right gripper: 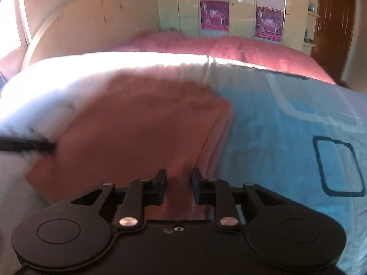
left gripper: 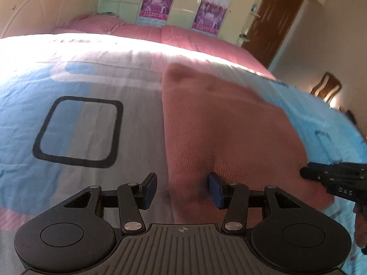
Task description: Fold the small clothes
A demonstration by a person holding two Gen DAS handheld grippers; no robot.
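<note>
On my right hand-held gripper [left gripper: 305, 173], seen from the left wrist camera, pale letters read "DAS". Dark print on the bed cover [left gripper: 75, 42] and the posters [left gripper: 156, 2] is too blurred to read.

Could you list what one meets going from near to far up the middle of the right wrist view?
right gripper → pink knit garment → blue and white bedspread → pink pillows → wardrobe with posters.
</note>
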